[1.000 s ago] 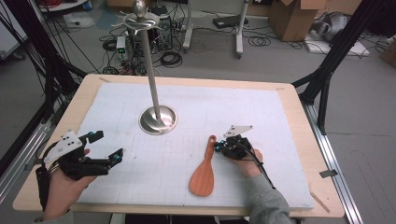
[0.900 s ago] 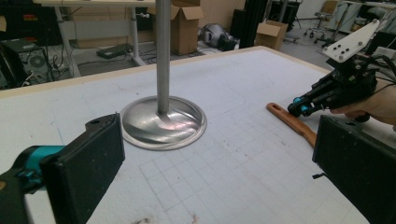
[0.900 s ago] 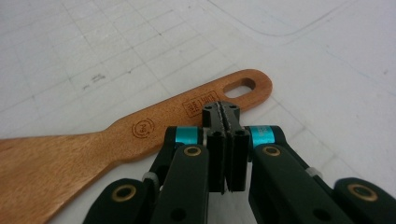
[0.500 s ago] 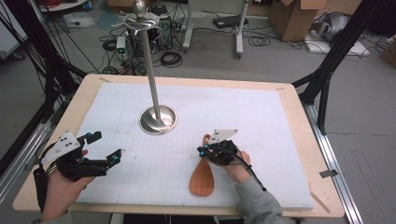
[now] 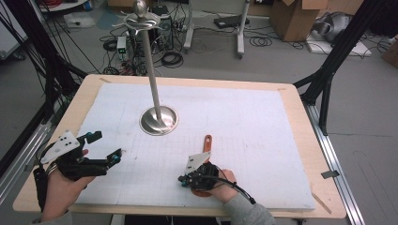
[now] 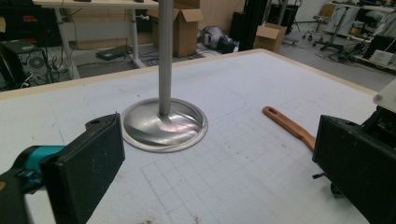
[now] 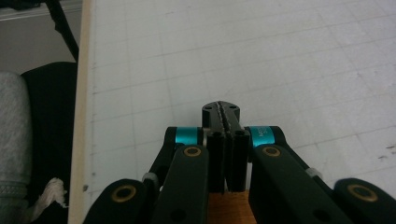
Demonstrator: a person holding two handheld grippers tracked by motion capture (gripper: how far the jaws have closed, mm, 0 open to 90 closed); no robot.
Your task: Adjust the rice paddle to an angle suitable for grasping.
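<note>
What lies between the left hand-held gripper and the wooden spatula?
In the high view, bare white mat separates the left hand-held gripper from the wooden spatula.

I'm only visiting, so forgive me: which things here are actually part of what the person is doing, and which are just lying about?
In use:
- wooden spatula, lying on the white mat
- right gripper, jaws closed, over the spatula's blade
- left gripper, open, holding nothing

Just about:
- metal stand on the mat, untouched
- cardboard boxes and cables on the floor
</note>
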